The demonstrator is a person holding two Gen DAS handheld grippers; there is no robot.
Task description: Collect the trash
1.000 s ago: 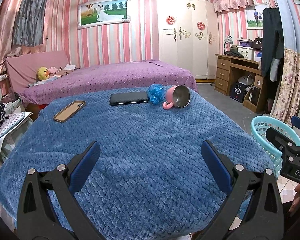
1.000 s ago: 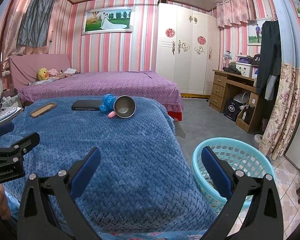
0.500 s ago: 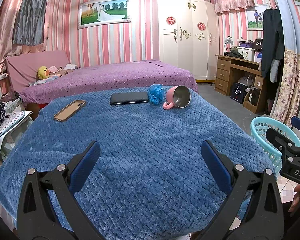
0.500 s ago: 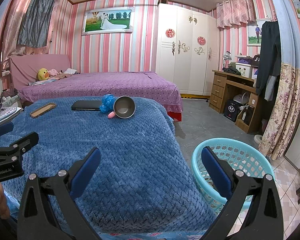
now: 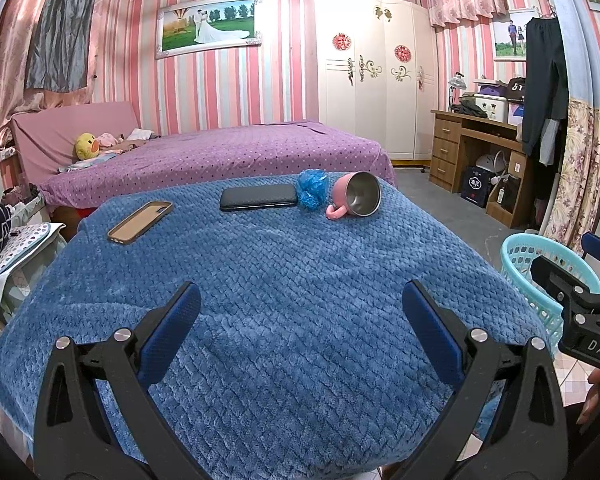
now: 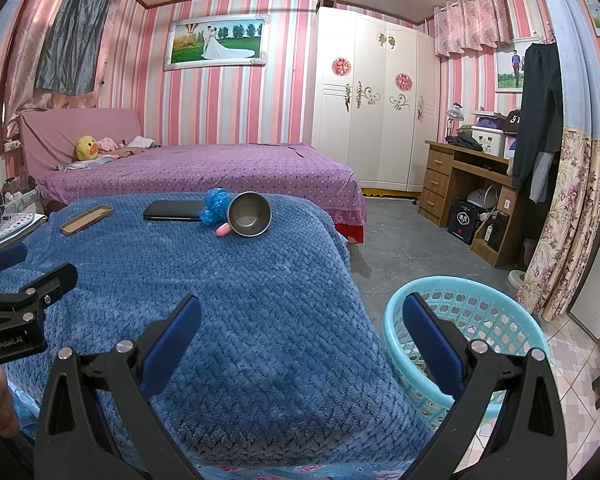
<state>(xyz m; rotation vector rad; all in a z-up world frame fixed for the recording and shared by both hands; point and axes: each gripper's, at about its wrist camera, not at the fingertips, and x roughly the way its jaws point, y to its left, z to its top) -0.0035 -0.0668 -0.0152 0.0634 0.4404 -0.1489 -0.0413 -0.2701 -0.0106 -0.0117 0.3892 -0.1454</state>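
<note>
A crumpled blue plastic wad [image 5: 312, 189] lies at the far side of the blue blanket [image 5: 284, 304], between a black phone [image 5: 258, 197] and a tipped pink mug [image 5: 355, 200]. It also shows in the right wrist view [image 6: 215, 205]. A turquoise basket [image 6: 466, 336] stands on the floor right of the blanket; it also shows in the left wrist view [image 5: 540, 276]. My left gripper [image 5: 300, 312] is open and empty over the near blanket. My right gripper [image 6: 300, 320] is open and empty, above the blanket's right edge and the basket.
A brown phone case [image 5: 140, 222] lies at the far left of the blanket. A purple bed [image 5: 220, 156] stands behind. A wooden desk [image 6: 468, 196] and hanging clothes are at the right. Grey floor [image 6: 400, 248] lies between.
</note>
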